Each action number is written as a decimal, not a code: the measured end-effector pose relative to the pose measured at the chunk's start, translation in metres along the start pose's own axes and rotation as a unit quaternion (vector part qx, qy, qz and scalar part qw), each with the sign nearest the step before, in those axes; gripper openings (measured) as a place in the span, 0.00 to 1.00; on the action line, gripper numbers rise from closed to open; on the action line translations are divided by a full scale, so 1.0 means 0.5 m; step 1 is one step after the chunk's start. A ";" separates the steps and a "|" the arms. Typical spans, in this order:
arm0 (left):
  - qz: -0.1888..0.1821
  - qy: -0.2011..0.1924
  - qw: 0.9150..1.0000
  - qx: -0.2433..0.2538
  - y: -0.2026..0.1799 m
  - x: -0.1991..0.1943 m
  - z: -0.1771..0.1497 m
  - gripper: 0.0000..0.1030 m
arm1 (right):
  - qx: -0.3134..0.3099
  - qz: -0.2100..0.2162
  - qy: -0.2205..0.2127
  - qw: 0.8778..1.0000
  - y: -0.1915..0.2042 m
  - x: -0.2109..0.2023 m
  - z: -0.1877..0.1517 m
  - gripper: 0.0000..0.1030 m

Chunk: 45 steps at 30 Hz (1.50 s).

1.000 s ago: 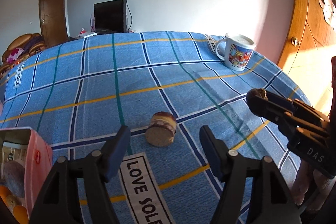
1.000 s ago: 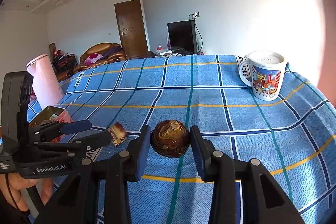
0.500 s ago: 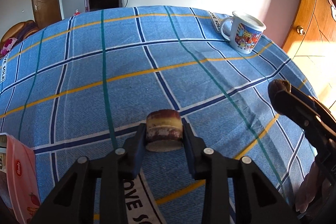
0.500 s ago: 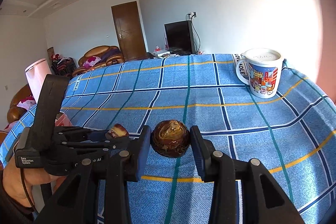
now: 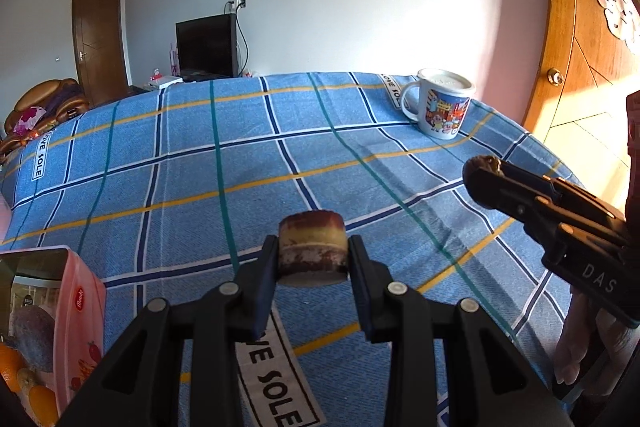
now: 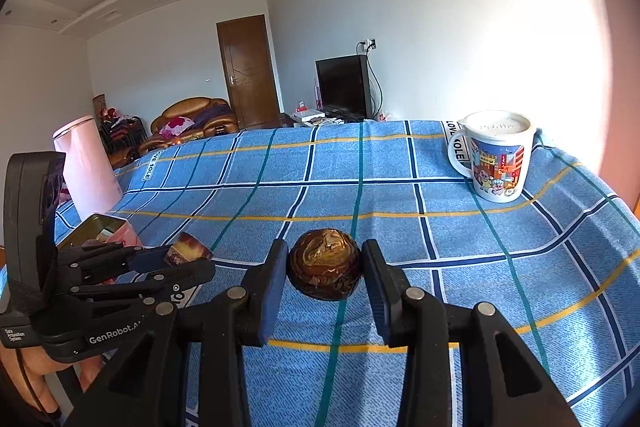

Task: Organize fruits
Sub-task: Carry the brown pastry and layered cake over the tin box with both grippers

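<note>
Left claw (image 5: 312, 259) grips sugarcane piece (image 5: 312, 247), right claw (image 6: 325, 267) brown fruit (image 6: 325, 263), over checked tablecloth (image 5: 180, 163).

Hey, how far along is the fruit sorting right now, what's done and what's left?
Some fruit already sits in the pink tin: orange pieces and a purple one show inside. In hand: the left gripper is shut on the cut cylindrical piece, and the right gripper is shut on the dark round fruit. Left to do: both still need placing. No other loose fruit shows on the blue cloth.
</note>
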State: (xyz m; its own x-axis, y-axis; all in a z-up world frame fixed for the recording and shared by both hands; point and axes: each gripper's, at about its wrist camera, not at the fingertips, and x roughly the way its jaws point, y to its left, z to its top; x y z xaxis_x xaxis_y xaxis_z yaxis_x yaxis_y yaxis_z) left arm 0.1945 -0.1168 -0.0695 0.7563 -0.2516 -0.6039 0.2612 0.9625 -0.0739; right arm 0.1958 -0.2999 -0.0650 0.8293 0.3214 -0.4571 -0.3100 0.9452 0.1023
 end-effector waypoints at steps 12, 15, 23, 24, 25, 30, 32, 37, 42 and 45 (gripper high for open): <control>0.018 -0.053 0.998 0.006 0.012 -0.071 -0.023 0.35 | -0.024 -0.005 -0.037 0.999 0.027 -0.032 -0.003 0.39; 0.018 -0.058 0.998 0.005 0.021 -0.088 -0.032 0.35 | -0.030 0.004 -0.037 0.999 0.048 -0.037 -0.008 0.39; 0.023 -0.074 0.997 -0.007 0.059 -0.134 -0.050 0.35 | -0.045 0.037 -0.039 0.998 0.110 -0.041 -0.005 0.39; 0.024 -0.076 0.997 -0.010 0.064 -0.140 -0.050 0.35 | -0.046 0.041 -0.040 0.997 0.118 -0.043 -0.002 0.39; 0.026 -0.078 0.997 -0.011 0.069 -0.146 -0.051 0.35 | -0.049 0.043 -0.041 0.997 0.127 -0.044 0.000 0.39; 0.036 -0.093 0.995 -0.019 0.095 -0.182 -0.061 0.35 | -0.061 0.063 -0.043 0.995 0.173 -0.051 0.006 0.39; 0.041 -0.098 0.994 -0.023 0.107 -0.197 -0.067 0.35 | -0.063 0.074 -0.043 0.994 0.192 -0.053 0.007 0.39; 0.057 -0.106 0.992 -0.035 0.143 -0.232 -0.083 0.35 | -0.077 0.097 -0.045 0.991 0.243 -0.053 0.012 0.39; 0.071 -0.111 0.990 -0.044 0.171 -0.259 -0.096 0.35 | -0.088 0.116 -0.044 0.988 0.289 -0.048 0.015 0.39; 0.077 -0.114 0.989 -0.049 0.186 -0.274 -0.103 0.35 | -0.097 0.124 -0.042 0.987 0.315 -0.044 0.014 0.39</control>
State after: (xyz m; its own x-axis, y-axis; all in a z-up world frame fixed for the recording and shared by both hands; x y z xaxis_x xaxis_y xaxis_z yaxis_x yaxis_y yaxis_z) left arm 0.0844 0.0125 -0.0345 0.9015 -0.1061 -0.4195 0.0810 0.9937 -0.0773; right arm 0.1322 -0.1577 -0.0326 0.7498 0.5533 -0.3630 -0.5851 0.8105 0.0267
